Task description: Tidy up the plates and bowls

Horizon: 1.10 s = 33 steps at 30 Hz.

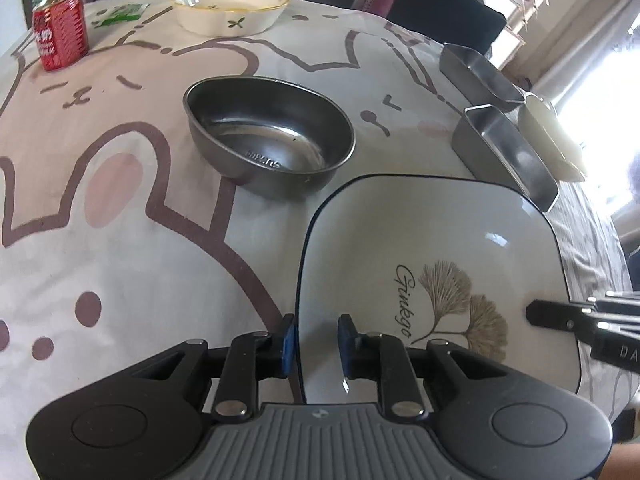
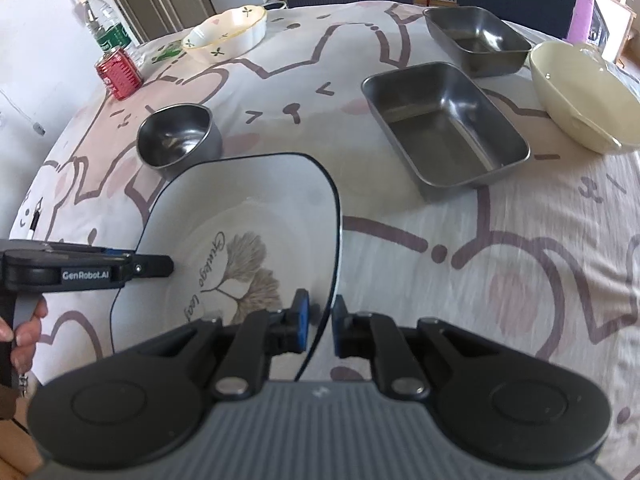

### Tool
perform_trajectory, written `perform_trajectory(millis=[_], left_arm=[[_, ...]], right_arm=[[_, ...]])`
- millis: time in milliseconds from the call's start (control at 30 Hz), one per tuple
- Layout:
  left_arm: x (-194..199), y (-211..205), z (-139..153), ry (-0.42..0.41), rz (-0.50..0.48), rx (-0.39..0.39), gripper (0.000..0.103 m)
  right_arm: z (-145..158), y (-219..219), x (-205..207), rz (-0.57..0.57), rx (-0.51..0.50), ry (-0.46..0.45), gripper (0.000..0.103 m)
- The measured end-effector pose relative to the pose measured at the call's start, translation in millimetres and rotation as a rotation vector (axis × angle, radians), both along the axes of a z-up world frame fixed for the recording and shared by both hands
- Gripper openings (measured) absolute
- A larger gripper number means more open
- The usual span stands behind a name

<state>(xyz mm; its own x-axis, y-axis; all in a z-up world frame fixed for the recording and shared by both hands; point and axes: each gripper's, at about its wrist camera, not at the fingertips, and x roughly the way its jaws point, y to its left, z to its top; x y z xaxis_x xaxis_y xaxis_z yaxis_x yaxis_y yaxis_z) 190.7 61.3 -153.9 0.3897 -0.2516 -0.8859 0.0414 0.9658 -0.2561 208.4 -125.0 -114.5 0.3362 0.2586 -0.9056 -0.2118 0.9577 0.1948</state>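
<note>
My left claw (image 1: 316, 344) is clenched on the near left rim of the square ginkgo plate (image 1: 432, 272), and my right claw (image 2: 319, 326) is clenched on the opposite rim, so the plate lies between them just above the surface (image 2: 480, 280). Its printed stem runs toward me; it's square, with no real long axis. The steel bowl (image 1: 272, 136) lies straight beyond, nearer my left.

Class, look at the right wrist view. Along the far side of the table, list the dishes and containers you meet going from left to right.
Clear water bottle → red can → scalloped cream dish → far steel tray → pale yellow bowl.
</note>
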Motion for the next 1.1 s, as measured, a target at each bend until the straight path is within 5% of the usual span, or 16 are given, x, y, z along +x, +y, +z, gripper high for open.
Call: perform_trajectory(millis=[433, 1100], left_arm=[[-2.2, -1.1, 3.4, 0.01, -0.027, 0.007, 0.023], [-4.5, -2.9, 5.0, 0.023, -0.049, 0.009, 0.027]], right_arm=[[-12.9, 2.6, -1.8, 0.022, -0.11, 0.054, 0.015], [-11.0, -1.9, -2.0, 0.02, -0.087, 0.05, 0.015]])
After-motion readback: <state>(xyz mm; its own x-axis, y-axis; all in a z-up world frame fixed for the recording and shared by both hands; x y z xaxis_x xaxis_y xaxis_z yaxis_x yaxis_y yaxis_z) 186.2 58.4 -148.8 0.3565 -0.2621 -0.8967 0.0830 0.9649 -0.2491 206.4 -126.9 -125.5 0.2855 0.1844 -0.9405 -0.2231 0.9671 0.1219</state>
